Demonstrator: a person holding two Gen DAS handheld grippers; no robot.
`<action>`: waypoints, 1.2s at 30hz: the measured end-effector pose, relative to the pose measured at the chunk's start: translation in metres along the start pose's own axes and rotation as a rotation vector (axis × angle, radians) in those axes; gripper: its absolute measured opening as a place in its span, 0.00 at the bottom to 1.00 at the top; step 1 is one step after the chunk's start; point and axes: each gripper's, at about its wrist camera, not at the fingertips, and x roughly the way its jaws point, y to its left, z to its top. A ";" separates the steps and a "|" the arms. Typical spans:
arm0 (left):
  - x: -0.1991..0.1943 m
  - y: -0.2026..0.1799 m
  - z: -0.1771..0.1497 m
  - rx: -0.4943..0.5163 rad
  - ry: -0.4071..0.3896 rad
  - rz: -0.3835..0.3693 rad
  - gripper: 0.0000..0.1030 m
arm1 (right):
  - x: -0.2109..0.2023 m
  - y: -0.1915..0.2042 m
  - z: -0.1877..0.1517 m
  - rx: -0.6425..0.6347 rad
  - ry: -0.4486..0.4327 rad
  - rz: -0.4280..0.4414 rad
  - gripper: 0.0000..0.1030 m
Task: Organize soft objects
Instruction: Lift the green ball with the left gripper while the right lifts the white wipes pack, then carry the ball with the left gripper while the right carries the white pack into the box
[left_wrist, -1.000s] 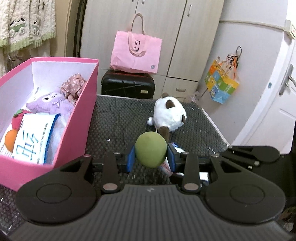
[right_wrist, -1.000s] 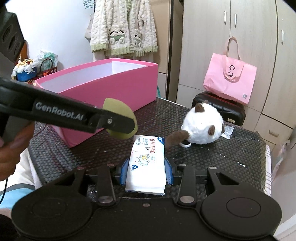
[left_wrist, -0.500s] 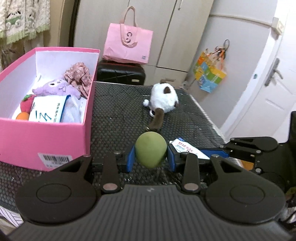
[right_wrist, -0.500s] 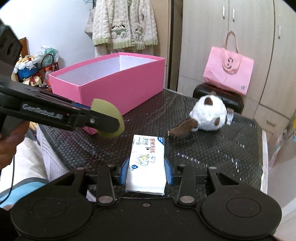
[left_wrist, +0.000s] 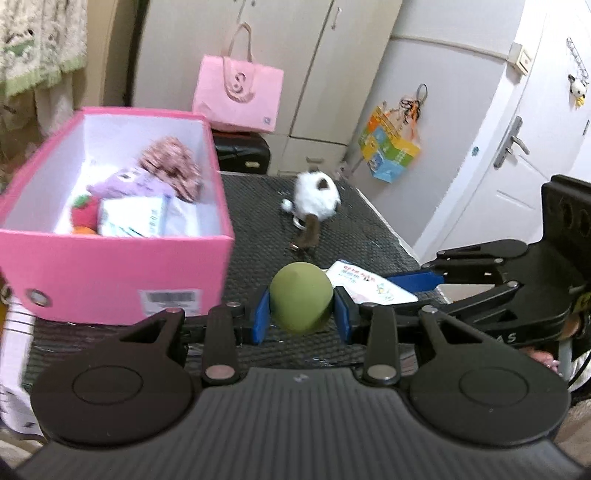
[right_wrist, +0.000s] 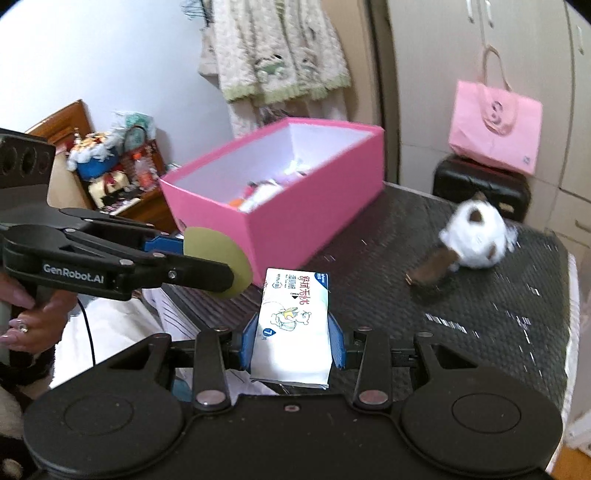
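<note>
My left gripper (left_wrist: 301, 314) is shut on a green soft ball (left_wrist: 300, 297), held above the table's near edge, right of the pink box (left_wrist: 110, 273). The ball also shows in the right wrist view (right_wrist: 218, 260). My right gripper (right_wrist: 291, 347) is shut on a white tissue pack (right_wrist: 291, 328), also seen in the left wrist view (left_wrist: 369, 286). The box holds a purple plush (left_wrist: 129, 184), a strawberry toy (left_wrist: 83, 216) and a tissue pack (left_wrist: 131, 218). A white-and-brown plush (left_wrist: 317, 201) lies on the table's far side.
The black woven table (right_wrist: 480, 295) carries the box at its left. A black suitcase (left_wrist: 240, 151) with a pink bag (left_wrist: 238, 96) stands behind it. A door (left_wrist: 517, 155) is at the right, a cluttered shelf (right_wrist: 110, 177) at the left.
Both grippers have pulled back and risen from the table, each still holding its object. The box interior now shows more from above.
</note>
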 end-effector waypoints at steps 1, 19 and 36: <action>-0.006 0.004 0.002 0.004 -0.010 0.009 0.34 | 0.001 0.005 0.004 -0.010 -0.008 0.007 0.43; 0.007 0.117 0.078 -0.058 -0.108 0.227 0.35 | 0.094 0.046 0.114 -0.205 -0.143 -0.112 0.43; 0.052 0.151 0.093 -0.014 0.007 0.436 0.49 | 0.189 0.041 0.149 -0.286 0.007 -0.121 0.49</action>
